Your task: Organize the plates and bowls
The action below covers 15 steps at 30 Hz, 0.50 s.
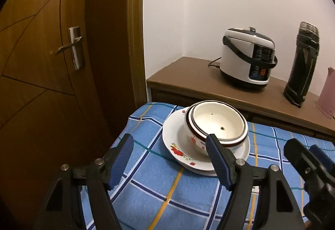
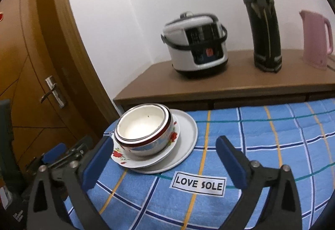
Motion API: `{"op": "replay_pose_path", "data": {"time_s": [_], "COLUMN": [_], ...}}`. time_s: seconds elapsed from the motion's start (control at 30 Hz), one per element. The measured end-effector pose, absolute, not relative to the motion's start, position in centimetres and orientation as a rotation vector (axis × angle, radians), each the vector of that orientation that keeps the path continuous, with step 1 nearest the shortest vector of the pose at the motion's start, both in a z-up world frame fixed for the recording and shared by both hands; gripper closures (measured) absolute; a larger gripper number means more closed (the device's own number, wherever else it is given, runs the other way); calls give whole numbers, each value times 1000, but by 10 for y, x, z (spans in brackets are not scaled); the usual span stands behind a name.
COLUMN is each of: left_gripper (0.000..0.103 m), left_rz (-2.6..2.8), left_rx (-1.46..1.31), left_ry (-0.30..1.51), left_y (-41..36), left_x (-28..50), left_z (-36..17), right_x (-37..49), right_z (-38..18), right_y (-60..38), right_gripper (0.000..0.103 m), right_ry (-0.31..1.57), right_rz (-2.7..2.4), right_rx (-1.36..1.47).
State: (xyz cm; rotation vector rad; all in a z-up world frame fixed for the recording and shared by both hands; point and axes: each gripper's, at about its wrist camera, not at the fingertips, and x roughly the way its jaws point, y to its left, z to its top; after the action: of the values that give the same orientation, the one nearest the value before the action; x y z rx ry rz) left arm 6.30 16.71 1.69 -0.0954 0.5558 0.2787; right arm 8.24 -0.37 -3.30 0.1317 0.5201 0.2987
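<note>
Both tools empty: left gripper (image 1: pixel 169 151) spread wide, right gripper (image 2: pixel 164 153) spread wide. Nested bowls (image 2: pixel 144 129) sit stacked on the floral plate (image 2: pixel 120 155) over a plain plate (image 2: pixel 187 135), on the blue checked cloth (image 2: pixel 261 146), near its corner.

Both wrist views look forward and down from near, side by side, the left from the left; both share the stacked bowls (image 1: pixel 217 123) (image 2: pixel 144 127) and the cooker (image 1: pixel 247 58) (image 2: pixel 196 45).
</note>
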Motion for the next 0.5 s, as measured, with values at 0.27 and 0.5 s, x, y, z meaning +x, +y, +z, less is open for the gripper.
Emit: {"op": "replay_pose_path", "data": {"time_s": [0.27,0.5], "left_gripper": [29,29], "left_rz": [278,283], "left_rx": [-85,-80], "left_ry": [534,505], "left_y": [159,154], "left_x": [41,29], "left_z": [19,20], "right_x": [52,34], "right_z": [-24,-20], "right_y": [-8,-10], "right_gripper": [1,1], "right_ry": [457,422], "right_rz": [285,273], "right_rx": [112,90]}}
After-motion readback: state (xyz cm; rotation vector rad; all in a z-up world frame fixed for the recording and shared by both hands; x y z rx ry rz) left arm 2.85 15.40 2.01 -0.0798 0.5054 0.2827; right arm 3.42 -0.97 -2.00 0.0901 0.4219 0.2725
